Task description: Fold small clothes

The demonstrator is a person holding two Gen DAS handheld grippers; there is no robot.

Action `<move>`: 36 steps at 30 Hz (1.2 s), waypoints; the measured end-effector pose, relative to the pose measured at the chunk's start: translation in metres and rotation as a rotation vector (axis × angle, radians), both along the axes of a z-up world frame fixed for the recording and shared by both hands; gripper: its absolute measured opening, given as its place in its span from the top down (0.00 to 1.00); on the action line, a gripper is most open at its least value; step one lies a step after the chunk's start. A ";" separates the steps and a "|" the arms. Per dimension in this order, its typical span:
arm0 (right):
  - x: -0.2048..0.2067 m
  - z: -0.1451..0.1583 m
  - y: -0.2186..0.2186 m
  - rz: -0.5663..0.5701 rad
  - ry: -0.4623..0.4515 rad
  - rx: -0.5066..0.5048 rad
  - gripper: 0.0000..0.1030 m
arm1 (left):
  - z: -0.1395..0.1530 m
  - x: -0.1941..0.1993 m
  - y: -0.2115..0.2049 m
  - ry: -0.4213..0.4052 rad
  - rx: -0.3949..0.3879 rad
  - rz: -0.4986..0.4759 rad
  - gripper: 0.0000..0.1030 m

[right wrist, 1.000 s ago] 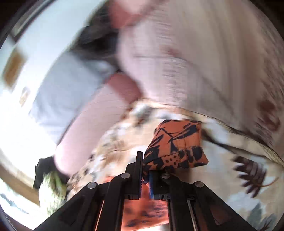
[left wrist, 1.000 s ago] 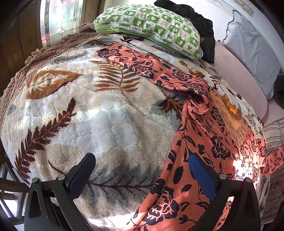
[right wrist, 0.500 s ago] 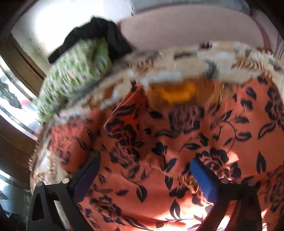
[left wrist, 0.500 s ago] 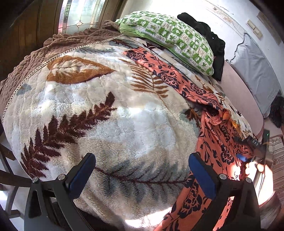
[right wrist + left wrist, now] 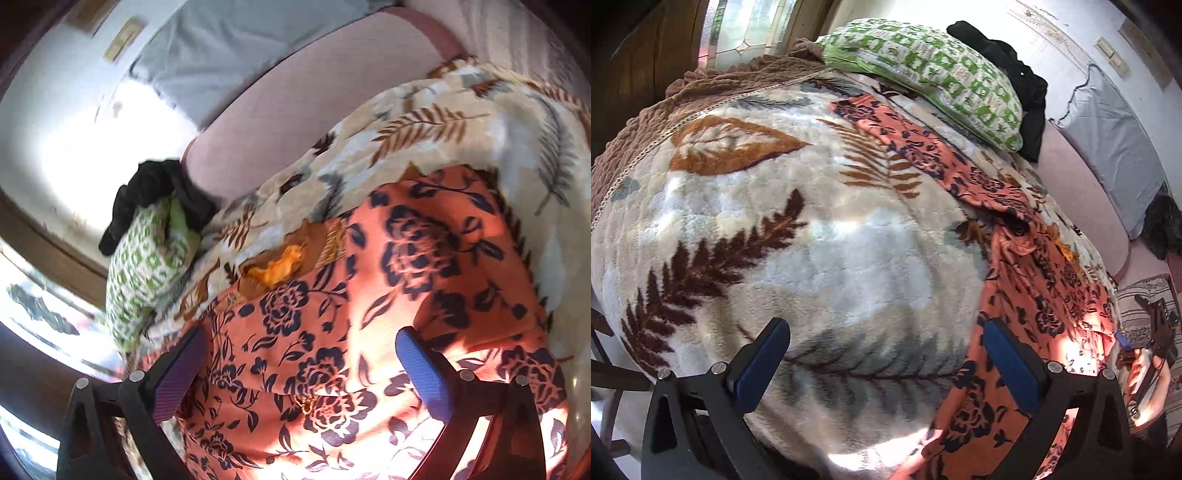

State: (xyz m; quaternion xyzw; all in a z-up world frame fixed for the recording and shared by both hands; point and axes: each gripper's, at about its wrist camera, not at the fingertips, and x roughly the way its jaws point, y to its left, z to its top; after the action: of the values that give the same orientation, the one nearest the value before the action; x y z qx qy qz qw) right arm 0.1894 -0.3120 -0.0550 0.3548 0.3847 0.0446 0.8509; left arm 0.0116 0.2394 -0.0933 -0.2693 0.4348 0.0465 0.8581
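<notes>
The orange floral cotton garment [image 5: 1045, 314] lies unfolded on the fleecy leaf-print blanket [image 5: 798, 236], both left tongs [image 5: 886, 365] and right tongs [image 5: 303, 373] spread wide, empty, folding unstarted.

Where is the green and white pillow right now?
The green-and-white checked pillow lies at the far end of the fluffy leaf-patterned blanket in the left wrist view, just beyond the orange flowered garment, with a crumpled black cloth behind it.
</notes>
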 end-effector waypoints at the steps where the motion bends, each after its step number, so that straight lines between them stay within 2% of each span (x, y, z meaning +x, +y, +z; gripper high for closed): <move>1: -0.008 -0.005 -0.015 -0.023 -0.001 0.057 0.00 | 0.007 0.008 -0.011 -0.018 -0.019 -0.037 0.00; 3: -0.028 -0.013 -0.039 -0.039 0.014 0.141 0.00 | 0.025 0.032 -0.045 -0.060 -0.039 -0.139 0.00; 6: -0.048 -0.026 -0.055 -0.033 0.017 0.207 0.00 | 0.048 0.080 -0.113 -0.110 -0.077 -0.327 0.00; 8: -0.057 -0.034 -0.053 -0.012 0.005 0.234 0.00 | 0.056 0.117 -0.160 -0.127 -0.047 -0.449 0.00; 10: -0.066 -0.040 -0.051 0.018 -0.006 0.241 0.00 | 0.051 0.157 -0.198 -0.096 -0.011 -0.528 0.00; 13: -0.076 -0.045 -0.042 0.059 -0.022 0.221 0.00 | 0.020 0.216 -0.222 0.000 0.002 -0.517 0.00; 16: -0.084 -0.059 -0.041 0.073 -0.012 0.203 0.00 | -0.017 0.248 -0.214 0.088 -0.074 -0.403 0.00; 18: -0.088 -0.066 -0.044 0.073 -0.014 0.210 0.00 | -0.032 0.254 -0.206 0.116 -0.121 -0.351 0.00; 20: -0.090 -0.066 -0.044 0.089 -0.034 0.207 0.00 | -0.038 0.253 -0.202 0.111 -0.145 -0.325 0.00; 25: -0.089 -0.065 -0.038 0.108 -0.034 0.151 0.00 | -0.039 0.254 -0.204 0.131 -0.130 -0.325 0.03; 26: -0.089 -0.065 -0.036 0.110 -0.034 0.144 0.00 | -0.038 0.254 -0.204 0.136 -0.123 -0.320 0.13; 27: -0.089 -0.065 -0.036 0.111 -0.033 0.143 0.00 | -0.038 0.256 -0.203 0.135 -0.113 -0.314 0.49; 28: -0.089 -0.065 -0.036 0.110 -0.031 0.146 0.00 | -0.039 0.258 -0.203 0.157 -0.102 -0.314 0.78; 29: -0.089 -0.065 -0.037 0.107 -0.030 0.148 0.00 | -0.043 0.260 -0.202 0.193 -0.100 -0.311 0.93; 30: -0.088 -0.065 -0.037 0.104 -0.028 0.150 0.00 | -0.043 0.259 -0.201 0.183 -0.105 -0.309 0.93; 32: -0.086 -0.064 -0.036 0.101 -0.016 0.144 0.00 | -0.030 0.250 -0.202 0.125 -0.055 -0.317 0.93; 36: -0.084 -0.061 -0.040 0.095 0.010 0.148 0.00 | 0.017 0.204 -0.195 -0.074 0.030 -0.291 0.93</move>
State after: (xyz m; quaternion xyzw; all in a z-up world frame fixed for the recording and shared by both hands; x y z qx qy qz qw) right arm 0.1054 -0.3516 -0.1158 0.3985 0.4012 0.1114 0.8172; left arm 0.2161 0.0446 -0.0761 -0.1921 0.4366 -0.0820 0.8751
